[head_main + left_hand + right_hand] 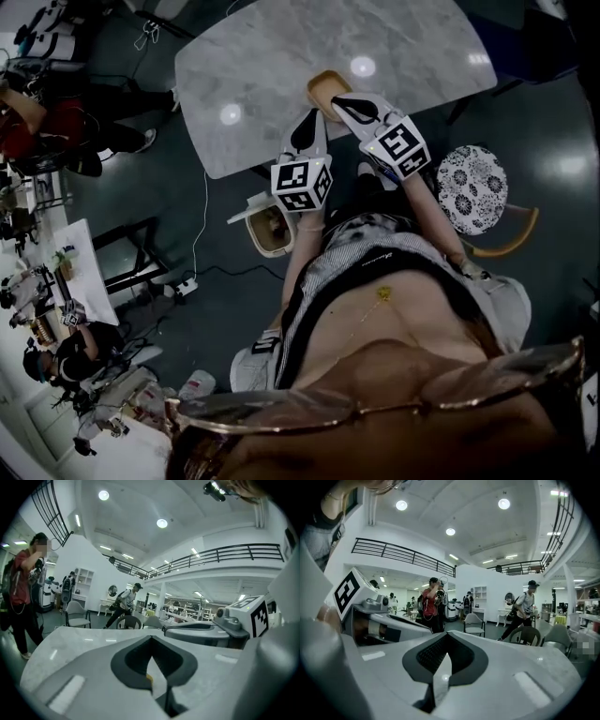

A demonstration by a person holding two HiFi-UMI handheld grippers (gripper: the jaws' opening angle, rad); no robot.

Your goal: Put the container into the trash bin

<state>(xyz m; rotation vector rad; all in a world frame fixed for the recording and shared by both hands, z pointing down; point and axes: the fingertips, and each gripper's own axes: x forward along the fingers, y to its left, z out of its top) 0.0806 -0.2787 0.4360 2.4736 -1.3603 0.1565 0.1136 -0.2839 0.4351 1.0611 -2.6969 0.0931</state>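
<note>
Below, the trash bin [258,239] stands on the floor by the marble table's [281,56] near edge. We hold the left gripper [309,117], jaws pressed together, beside the tan container [326,84] on that edge. The right gripper [342,103], likewise closed, perhaps touches it.

A marble bench [272,75] stands on a dark floor [225,309] beside a patterned stool [473,187]. Round ceiling lights [161,523] shine above a railed balcony [225,555].

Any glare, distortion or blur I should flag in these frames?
Head view: dim overall, with bright light reflections on the marble table; the glasses at the bottom edge are blurred. Left and right gripper views: strong fisheye bending the balcony railing, black corners.
</note>
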